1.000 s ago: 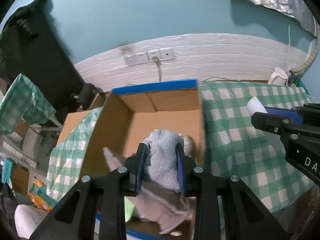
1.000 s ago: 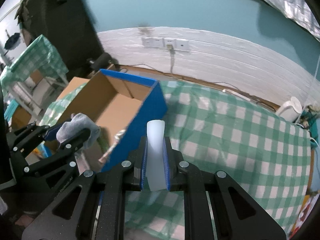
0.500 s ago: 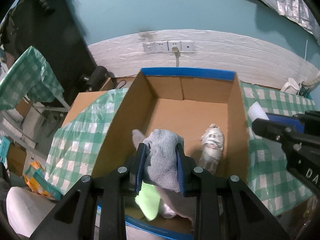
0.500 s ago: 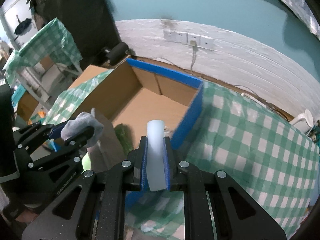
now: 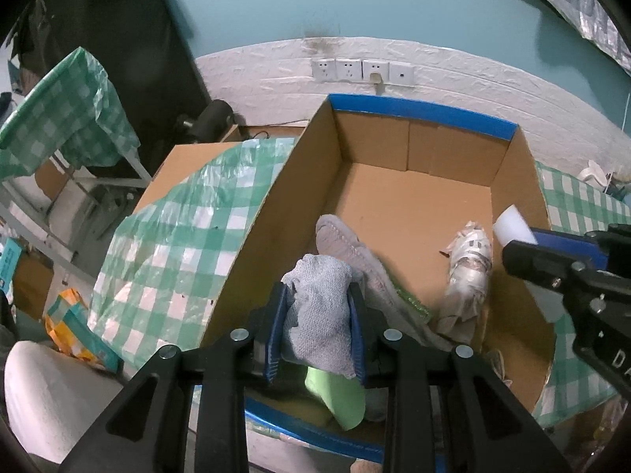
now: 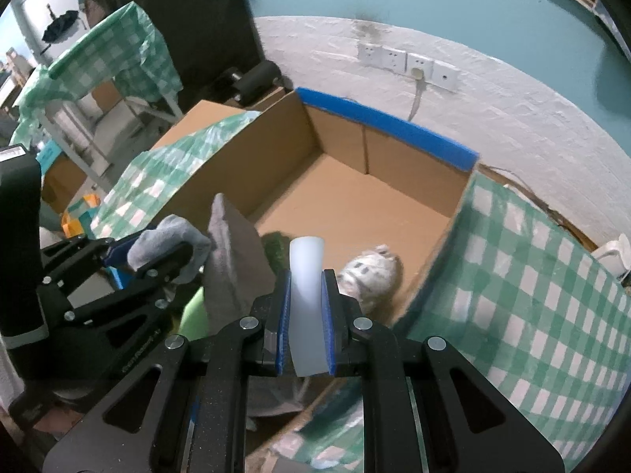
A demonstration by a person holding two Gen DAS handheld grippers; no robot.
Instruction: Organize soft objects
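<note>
Grey knitted cloth (image 5: pixel 319 315), loosely bunched and nubbly in texture, sits between the blue pads of the left hand-held gripper (image 5: pixel 318 329); its jaws are opening at this moment, with the pads still against the fabric on both sides. The bundle's long axis runs along the fingers, its rounded upper end towards 12 o'clock and a ragged edge hanging at 6 o'clock over the cardboard box (image 5: pixel 276 213).

White foam strip (image 6: pixel 307 303), smooth, flat and translucent, with a rounded tip, is clamped edge-on in the right hand-held gripper (image 6: pixel 307 307), jaws nearly closed on it. Its long axis follows the fingers, tip at 12 o'clock, above the box's near right corner.

Inside the box, whose rim carries blue tape, lie a grey insole-shaped piece (image 5: pixel 355 252) angled from 11 to 5 o'clock, a lime-green item (image 5: pixel 339 398) at 6 o'clock, and a crumpled white bundle (image 5: pixel 467 272) at 3 o'clock by the right wall. Green-and-white checked plastic covers the surface (image 6: pixel 532 295) either side of the box.
</note>
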